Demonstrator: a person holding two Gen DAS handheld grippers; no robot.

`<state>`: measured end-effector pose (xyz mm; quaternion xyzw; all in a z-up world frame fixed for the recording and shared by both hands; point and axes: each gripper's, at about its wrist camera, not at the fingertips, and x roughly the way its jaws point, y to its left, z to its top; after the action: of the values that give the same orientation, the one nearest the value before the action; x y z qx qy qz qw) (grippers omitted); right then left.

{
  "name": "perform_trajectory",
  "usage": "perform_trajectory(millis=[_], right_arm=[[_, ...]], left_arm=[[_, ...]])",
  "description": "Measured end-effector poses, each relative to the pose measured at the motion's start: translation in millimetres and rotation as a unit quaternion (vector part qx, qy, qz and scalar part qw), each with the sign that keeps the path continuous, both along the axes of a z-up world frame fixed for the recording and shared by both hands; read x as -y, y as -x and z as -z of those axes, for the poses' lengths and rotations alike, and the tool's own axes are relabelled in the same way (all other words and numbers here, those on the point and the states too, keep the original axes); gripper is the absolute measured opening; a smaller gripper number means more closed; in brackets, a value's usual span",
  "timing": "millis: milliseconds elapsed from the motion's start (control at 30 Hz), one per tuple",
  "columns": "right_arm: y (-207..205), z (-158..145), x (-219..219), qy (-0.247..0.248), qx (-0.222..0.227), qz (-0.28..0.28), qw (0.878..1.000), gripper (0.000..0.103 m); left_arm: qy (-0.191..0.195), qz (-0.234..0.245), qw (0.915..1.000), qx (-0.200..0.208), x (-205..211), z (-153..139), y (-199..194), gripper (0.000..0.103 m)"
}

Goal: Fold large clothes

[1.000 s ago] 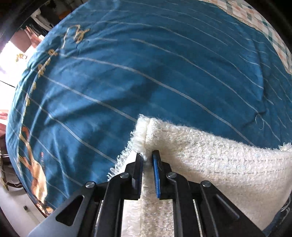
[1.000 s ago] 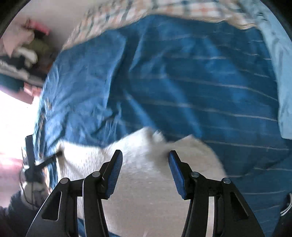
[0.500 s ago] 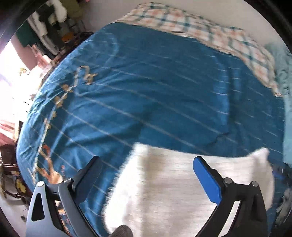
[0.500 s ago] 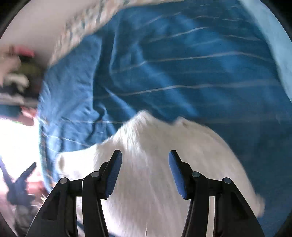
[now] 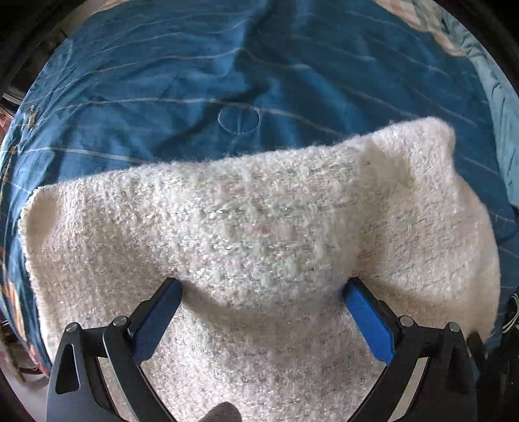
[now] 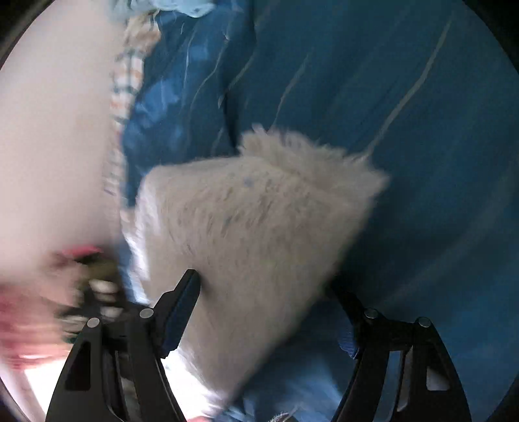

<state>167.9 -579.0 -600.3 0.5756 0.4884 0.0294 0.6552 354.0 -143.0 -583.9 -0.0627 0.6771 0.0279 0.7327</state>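
A cream woolly garment (image 5: 259,246) lies folded on a blue striped bedspread (image 5: 227,65). My left gripper (image 5: 262,292) is open wide and hangs just above the garment, one finger on each side of a raised hump in the cloth. In the right wrist view the same garment (image 6: 253,227) shows as a blurred, fringed wedge on the bedspread (image 6: 421,130). My right gripper (image 6: 269,285) is open wide over its near end and holds nothing. The right wrist view is smeared by motion.
A checked sheet (image 5: 431,19) and a light blue pillow edge (image 5: 499,97) lie at the far right of the bed. A pale wall (image 6: 48,146) and a blurred pile of clothes (image 6: 90,279) stand left of the bed in the right wrist view.
My left gripper let go of the garment's fringed corner, opened wide and moved over the middle of the garment. My right gripper opened wider and swung round quickly.
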Motion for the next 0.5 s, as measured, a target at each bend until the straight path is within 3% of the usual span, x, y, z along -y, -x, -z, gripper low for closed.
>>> perform_trajectory(millis=[200, 333, 500], right_arm=[[-37.1, 12.7, -22.5, -0.048, 0.064, 0.013, 0.997, 0.077], [-44.0, 3.2, -32.7, -0.062, 0.079, 0.025, 0.995, 0.034], [-15.1, -58.5, -42.7, -0.038, 0.121, 0.025, 0.992, 0.024]], left_arm=[[0.008, 0.018, 0.9998, 0.003, -7.7, -2.2, -0.2, 0.103], [-0.005, 0.032, 0.9994, 0.012, -3.6, -3.2, -7.8, 0.103], [-0.012, 0.09, 0.9954, 0.031, 17.7, -10.6, -20.9, 0.103]])
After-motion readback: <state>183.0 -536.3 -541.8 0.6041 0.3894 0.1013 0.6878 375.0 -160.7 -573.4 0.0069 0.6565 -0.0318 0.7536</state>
